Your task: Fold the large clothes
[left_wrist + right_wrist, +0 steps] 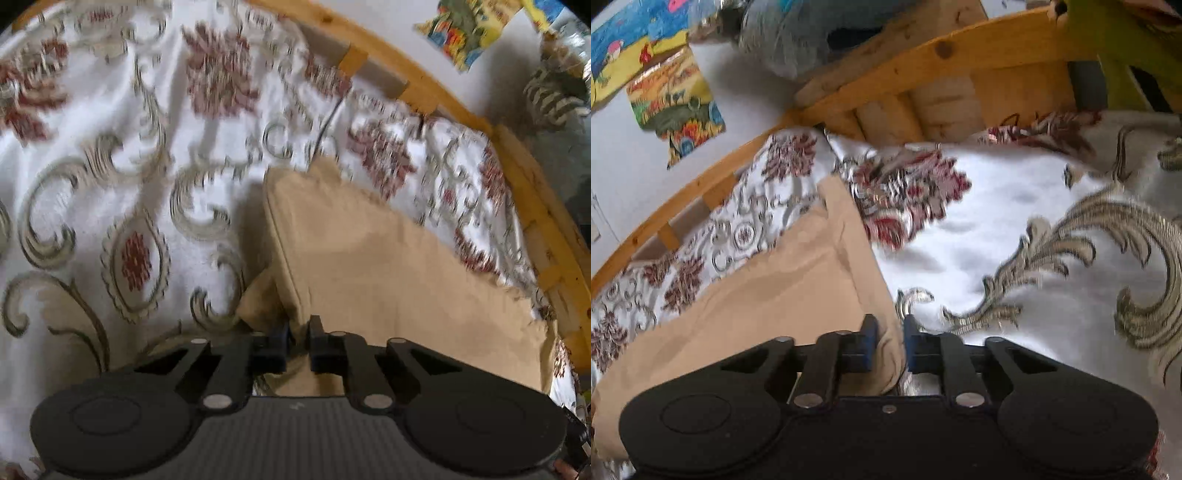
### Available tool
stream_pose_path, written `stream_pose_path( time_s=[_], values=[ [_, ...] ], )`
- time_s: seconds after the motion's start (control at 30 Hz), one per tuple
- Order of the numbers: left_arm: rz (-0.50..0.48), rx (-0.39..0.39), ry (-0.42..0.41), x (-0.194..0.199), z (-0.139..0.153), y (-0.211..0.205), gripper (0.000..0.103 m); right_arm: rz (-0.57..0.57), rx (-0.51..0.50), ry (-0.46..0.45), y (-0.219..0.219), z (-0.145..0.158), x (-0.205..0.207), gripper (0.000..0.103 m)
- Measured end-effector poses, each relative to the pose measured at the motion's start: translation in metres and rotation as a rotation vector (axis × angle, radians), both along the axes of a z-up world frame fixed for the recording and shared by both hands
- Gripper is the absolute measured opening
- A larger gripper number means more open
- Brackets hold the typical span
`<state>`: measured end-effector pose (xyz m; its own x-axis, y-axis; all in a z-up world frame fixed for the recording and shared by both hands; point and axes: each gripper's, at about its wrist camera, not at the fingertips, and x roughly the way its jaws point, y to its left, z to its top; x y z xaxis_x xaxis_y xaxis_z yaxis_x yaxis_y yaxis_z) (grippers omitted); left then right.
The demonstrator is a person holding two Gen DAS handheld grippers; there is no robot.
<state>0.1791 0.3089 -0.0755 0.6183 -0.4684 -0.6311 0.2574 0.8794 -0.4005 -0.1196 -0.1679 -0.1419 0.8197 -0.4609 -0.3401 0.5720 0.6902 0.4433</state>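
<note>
- Left gripper [298, 341]: matte black linkage arms, silver pivot pins, two round discs, ribbed grey housing.
- Right gripper [890, 347]: same black build, blue-tinted finger pads [868, 345].

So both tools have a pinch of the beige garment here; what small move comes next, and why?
Probably carry both pinched edges together toward the wooden bed rail. The left tool and right tool each clamp an edge of the beige garment, which lies partly spread over the floral bedspread, so laying it over would complete a fold.
</note>
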Motion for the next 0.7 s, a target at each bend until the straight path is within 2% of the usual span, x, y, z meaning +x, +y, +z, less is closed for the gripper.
stream_pose_path(
  time_s=[0.03,0.1,0.13,0.2,0.23,0.33,0.37,0.4,0.43,0.47,0.5,0.53,0.6,0.67,0.7],
  values=[
    [0.029,0.015,-0.047,-0.003,0.007,0.004,0.005,-0.003,-0.03,-0.002,0.005,0.005,-0.001,0.005],
    [0.046,-0.031,-0.074,-0.006,0.016,0.011,0.004,-0.013,-0.073,-0.009,0.015,0.017,-0.005,0.003],
    [0.046,-0.035,-0.068,-0.006,0.017,0.013,0.004,-0.018,-0.084,-0.016,0.02,0.023,-0.008,0.003],
    [0.05,0.016,-0.047,-0.002,0.012,0.01,0.005,-0.018,-0.09,-0.014,0.025,0.029,-0.011,0.003],
    [0.049,0.037,-0.023,0.002,0.008,0.008,0.005,-0.016,-0.092,0.005,0.025,0.028,-0.01,0.003],
    [0.044,0.038,0.014,0.006,0.003,0.01,0.007,-0.028,-0.081,0.062,0.021,0.017,-0.002,0.006],
    [0.05,0.037,0.005,0.003,0.005,0.012,0.014,-0.036,-0.104,0.07,0.023,0.016,-0.001,0.009],
    [0.055,0.038,-0.013,0.0,0.007,0.013,0.034,-0.041,-0.133,0.078,0.027,0.017,-0.001,0.013],
    [0.058,0.036,-0.032,-0.004,0.01,0.014,0.049,-0.046,-0.166,0.088,0.031,0.02,0.001,0.016],
    [0.064,0.033,-0.048,-0.007,0.011,0.014,0.074,-0.052,-0.198,0.093,0.034,0.024,0.003,0.02],
    [0.066,0.031,-0.065,-0.012,0.013,0.014,0.085,-0.051,-0.226,0.087,0.037,0.028,0.004,0.023],
    [0.054,0.032,-0.073,-0.015,0.014,0.012,0.085,-0.047,-0.256,0.077,0.042,0.034,0.007,0.028],
    [0.016,0.048,-0.069,-0.021,0.012,0.007,0.085,-0.036,-0.324,0.054,0.054,0.045,0.015,0.049],
    [-0.021,0.095,-0.048,-0.026,0.006,-0.002,0.081,0.013,-0.358,0.027,0.065,0.055,0.029,0.059],
    [-0.035,0.13,-0.036,-0.029,0.003,-0.006,0.075,0.038,-0.365,0.015,0.068,0.059,0.036,0.064]
  ],
)
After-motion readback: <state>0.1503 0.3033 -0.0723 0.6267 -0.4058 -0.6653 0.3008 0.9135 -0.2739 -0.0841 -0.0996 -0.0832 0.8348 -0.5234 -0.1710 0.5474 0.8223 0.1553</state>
